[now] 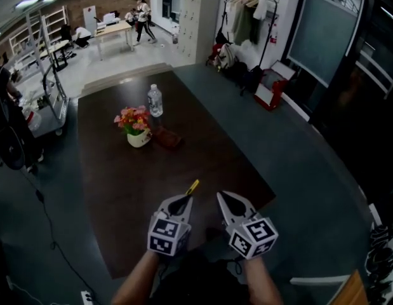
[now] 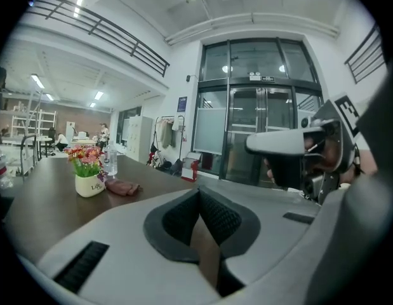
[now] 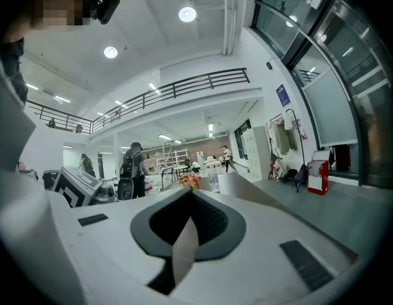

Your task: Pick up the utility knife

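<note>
Views differ in what they let us see. From the head view we make out the utility knife (image 1: pixel 192 187), a small yellow thing lying on the dark brown table (image 1: pixel 113 196) near its front edge, just beyond the tip of the left claw (image 1: pixel 182 200) and not in it. Neither claw's own camera shows us the knife at all (the white jaws fill the lower half of each picture and cover that part of the table). What those cameras do give us is the jaws. In the left gripper view the dark pads meet at the tip, with only bare table seen through the slit under them, so we read that claw as closed and empty. In the right gripper view the right claw (image 3: pixel 188 194) stands the same way, tips together and nothing between them. The head view shows the two claws side by side over the near end of the table, close but apart. Farther up the table we see a white pot of flowers (image 1: pixel 137 132), a brown pouch (image 1: pixel 167 138) just right of it and a water bottle (image 1: pixel 155 100) behind. The left gripper view shows these three low and from the side, with print on the pot, while the right gripper view catches little more than the flowers past its jaws
</note>
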{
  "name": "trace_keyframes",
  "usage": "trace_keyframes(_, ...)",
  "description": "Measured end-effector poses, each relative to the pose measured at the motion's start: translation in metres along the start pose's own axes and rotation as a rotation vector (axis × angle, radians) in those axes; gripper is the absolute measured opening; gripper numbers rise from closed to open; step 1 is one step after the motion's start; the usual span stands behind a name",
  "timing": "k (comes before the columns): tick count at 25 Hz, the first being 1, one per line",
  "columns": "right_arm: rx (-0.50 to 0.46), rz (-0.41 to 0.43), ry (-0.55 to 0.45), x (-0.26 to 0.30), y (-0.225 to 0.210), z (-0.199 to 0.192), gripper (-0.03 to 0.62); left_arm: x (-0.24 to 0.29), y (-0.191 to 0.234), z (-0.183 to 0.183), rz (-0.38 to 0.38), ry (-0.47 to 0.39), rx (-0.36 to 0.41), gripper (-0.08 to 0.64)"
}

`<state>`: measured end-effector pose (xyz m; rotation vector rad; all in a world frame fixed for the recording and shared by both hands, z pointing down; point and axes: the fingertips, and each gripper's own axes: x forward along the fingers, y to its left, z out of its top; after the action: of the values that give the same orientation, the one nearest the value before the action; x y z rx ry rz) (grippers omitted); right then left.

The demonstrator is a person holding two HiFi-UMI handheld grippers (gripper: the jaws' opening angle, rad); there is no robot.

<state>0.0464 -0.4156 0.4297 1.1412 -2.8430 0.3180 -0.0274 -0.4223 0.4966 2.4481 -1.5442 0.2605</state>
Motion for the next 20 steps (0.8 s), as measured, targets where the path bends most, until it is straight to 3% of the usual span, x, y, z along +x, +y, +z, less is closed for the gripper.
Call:
trace_keyframes(8,-0.007,0.022,0.036,0.02,-0.007,-0.007,0.011,0.025,0.018,-0.018,0.024,0.071,0.023,0.006)
trace_keyframes(14,-0.012,0.035,0.058,0.023,-0.016,-0.012,0.011,0.061,0.032,-0.056,0.052,0.197,0.06,0.011)
trace_keyframes(20,-0.012,0.016,0.092,0.024,-0.033,-0.022,0.011,0.104,0.044,-0.097,0.026,0.322,0.07,0.108)
